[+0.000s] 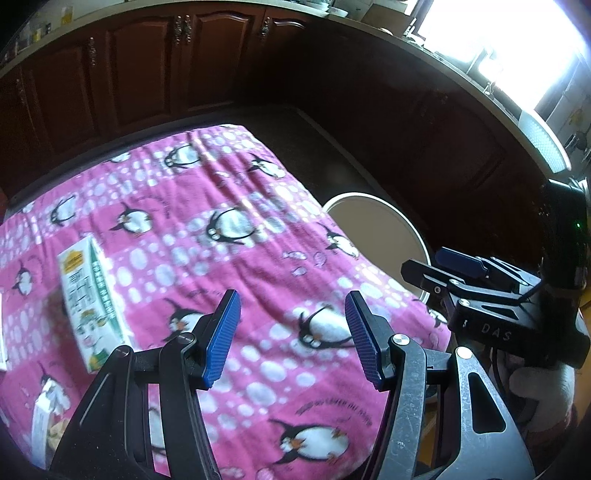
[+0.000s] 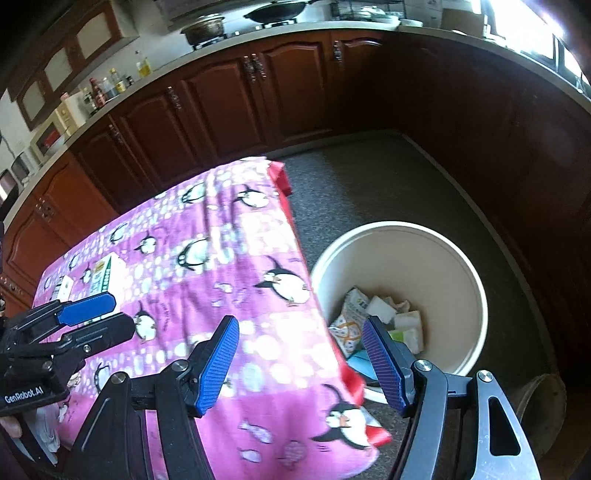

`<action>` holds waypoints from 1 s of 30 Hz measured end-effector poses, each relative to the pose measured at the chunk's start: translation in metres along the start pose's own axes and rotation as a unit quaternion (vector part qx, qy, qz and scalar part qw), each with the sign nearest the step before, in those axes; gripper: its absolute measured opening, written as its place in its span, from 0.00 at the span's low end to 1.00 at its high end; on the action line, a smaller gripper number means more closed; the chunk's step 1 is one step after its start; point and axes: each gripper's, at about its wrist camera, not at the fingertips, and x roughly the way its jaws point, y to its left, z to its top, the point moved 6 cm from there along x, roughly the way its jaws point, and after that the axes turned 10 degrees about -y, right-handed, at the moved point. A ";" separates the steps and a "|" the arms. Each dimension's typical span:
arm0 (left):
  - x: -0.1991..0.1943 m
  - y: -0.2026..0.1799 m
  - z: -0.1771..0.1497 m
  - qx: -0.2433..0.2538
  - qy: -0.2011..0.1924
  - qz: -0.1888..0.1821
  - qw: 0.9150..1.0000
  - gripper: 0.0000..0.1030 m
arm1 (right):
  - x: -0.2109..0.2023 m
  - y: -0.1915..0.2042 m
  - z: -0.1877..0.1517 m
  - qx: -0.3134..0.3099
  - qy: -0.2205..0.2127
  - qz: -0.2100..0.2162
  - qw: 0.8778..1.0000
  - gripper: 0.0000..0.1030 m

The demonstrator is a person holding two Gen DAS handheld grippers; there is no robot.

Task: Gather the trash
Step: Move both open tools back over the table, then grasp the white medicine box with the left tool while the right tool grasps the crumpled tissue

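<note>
Both tongs, left [image 1: 291, 336] and right [image 2: 299, 360], are held open, empty; the carton [image 1: 92, 306] is seen lying lengthwise left of the nearer left tongs.

Home kitchen: wooden cabinets [image 2: 221, 99], countertop [image 2: 229, 46], stove pans [image 2: 275, 11].

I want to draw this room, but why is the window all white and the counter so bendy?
Left wrist view: the window is blown out by glare, the cabinets are dark, and the milk carton looks smeared. Right wrist view: the fisheye lens curves the counter; the bucket by the penguin cloth shows clearly.
</note>
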 end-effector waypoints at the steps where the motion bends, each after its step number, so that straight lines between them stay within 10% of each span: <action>1: -0.003 0.003 -0.001 -0.002 -0.001 0.000 1.000 0.56 | 0.001 0.006 0.000 -0.003 0.001 0.004 1.000 0.65; 30: -0.137 0.198 -0.117 -0.036 0.062 0.108 0.992 0.56 | 0.026 0.194 -0.042 -0.104 0.066 0.150 0.981 0.65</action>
